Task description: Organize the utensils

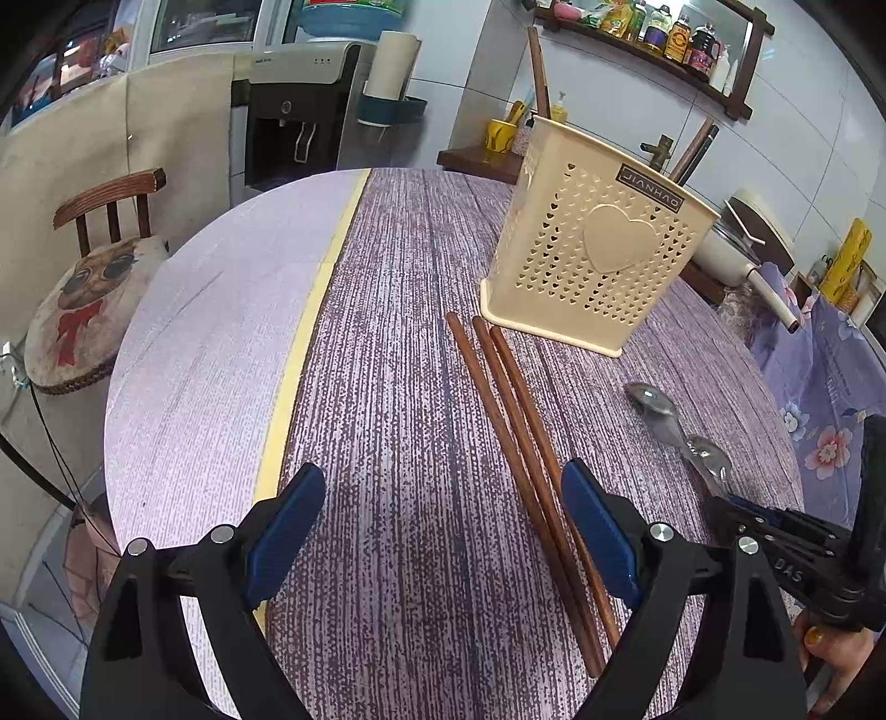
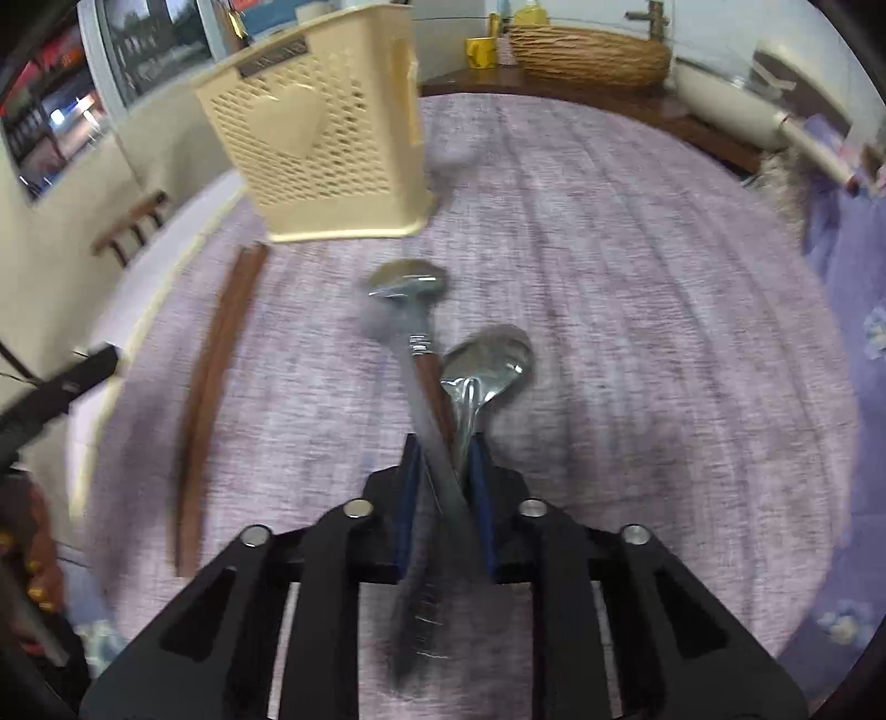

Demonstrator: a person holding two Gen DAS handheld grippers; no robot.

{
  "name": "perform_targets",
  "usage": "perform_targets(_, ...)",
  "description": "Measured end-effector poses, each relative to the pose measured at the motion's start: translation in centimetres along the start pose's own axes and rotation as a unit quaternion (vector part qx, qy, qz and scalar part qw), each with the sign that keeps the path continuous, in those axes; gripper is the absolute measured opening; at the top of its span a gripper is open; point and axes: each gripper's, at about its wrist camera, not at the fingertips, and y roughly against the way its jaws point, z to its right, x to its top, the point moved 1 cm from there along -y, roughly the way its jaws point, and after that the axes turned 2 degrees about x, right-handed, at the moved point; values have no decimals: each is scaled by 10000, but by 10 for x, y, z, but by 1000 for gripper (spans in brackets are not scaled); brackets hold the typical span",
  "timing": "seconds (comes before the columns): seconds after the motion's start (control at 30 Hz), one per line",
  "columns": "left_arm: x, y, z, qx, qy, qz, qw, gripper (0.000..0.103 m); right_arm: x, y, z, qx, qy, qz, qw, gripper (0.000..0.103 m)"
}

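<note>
A cream perforated utensil holder (image 1: 595, 249) with a heart on its side stands upright on the round table; it also shows in the right wrist view (image 2: 321, 138). Three brown chopsticks (image 1: 515, 443) lie side by side in front of it, seen too in the right wrist view (image 2: 216, 365). My left gripper (image 1: 443, 531) is open and empty, its right pad next to the chopsticks. My right gripper (image 2: 443, 487) is shut on the handles of two metal spoons (image 2: 470, 376), which also show in the left wrist view (image 1: 675, 432). The right wrist view is motion-blurred.
The table (image 1: 398, 387) has a purple woven cloth with a yellow stripe (image 1: 299, 354). A wooden chair (image 1: 94, 277) stands to the left. A woven basket (image 2: 587, 55), a yellow mug (image 2: 482, 52) and a white pan (image 1: 742, 249) sit beyond the table.
</note>
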Motion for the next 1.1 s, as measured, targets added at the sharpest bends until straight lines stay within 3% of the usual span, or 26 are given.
perform_targets(0.17,-1,0,-1,-20,12,-15,10000,84,6,11,4,940,-649,237,9932,7)
perform_targets(0.3,-1,0,0,-23,25,-1,10000,84,8,28,0,567,-387,595,9959,5)
perform_targets(0.57,-2,-2,5,-62,20,-37,10000,84,-1,2,-32,908,192,129,9956,5)
perform_targets(0.63,-2,-2,4,-46,34,-29,10000,84,-5,-2,-37,846,216,107,9961,9)
perform_targets(0.7,-2,-1,2,-29,43,-25,10000,84,-6,-7,-44,989,258,-43,9948,37)
perform_targets(0.77,-1,-1,1,-19,37,-21,10000,84,-8,-2,-45,1073,254,44,9939,58)
perform_targets(0.83,-1,-2,1,-3,35,-16,10000,84,-7,9,-48,1323,310,153,9906,59)
perform_targets(1.0,-2,-5,-2,-39,114,-55,9999,84,-4,24,-45,1442,302,192,9889,59)
perform_targets(1.1,-3,-5,-2,4,71,-54,10000,84,-9,24,-53,2115,598,-194,9754,60)
